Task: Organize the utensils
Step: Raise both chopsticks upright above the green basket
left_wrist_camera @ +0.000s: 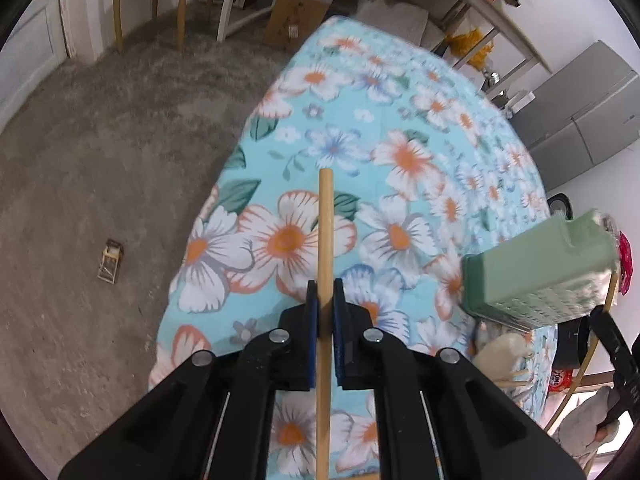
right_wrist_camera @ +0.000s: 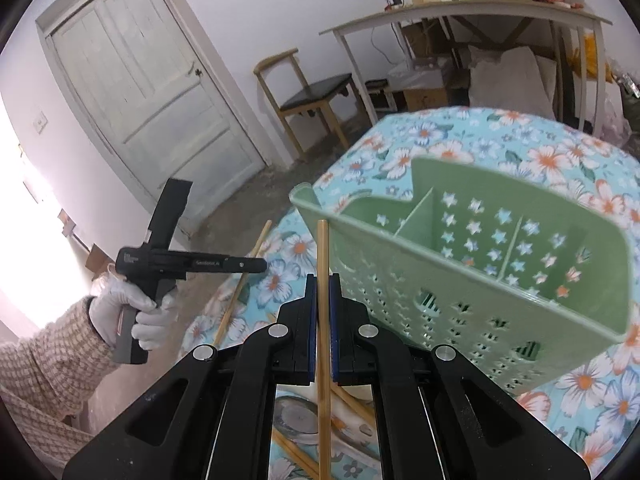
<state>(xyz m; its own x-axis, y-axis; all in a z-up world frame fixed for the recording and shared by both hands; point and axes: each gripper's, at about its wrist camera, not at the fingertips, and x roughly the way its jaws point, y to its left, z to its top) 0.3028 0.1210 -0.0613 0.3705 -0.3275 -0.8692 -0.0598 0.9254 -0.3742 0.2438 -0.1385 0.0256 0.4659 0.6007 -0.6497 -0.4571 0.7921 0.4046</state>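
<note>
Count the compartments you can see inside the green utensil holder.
3 in the green utensil holder: a left one by the notched corner, a middle one, a right one. More could be hidden under the near rim.

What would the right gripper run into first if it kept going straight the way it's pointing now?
Most likely the green utensil holder. The right gripper, shut on a wooden chopstick, points at the holder's near left corner, so the chopstick tip would probably meet that rim or wall first. Depth is unclear; it could slip past onto the floral tablecloth.
</note>
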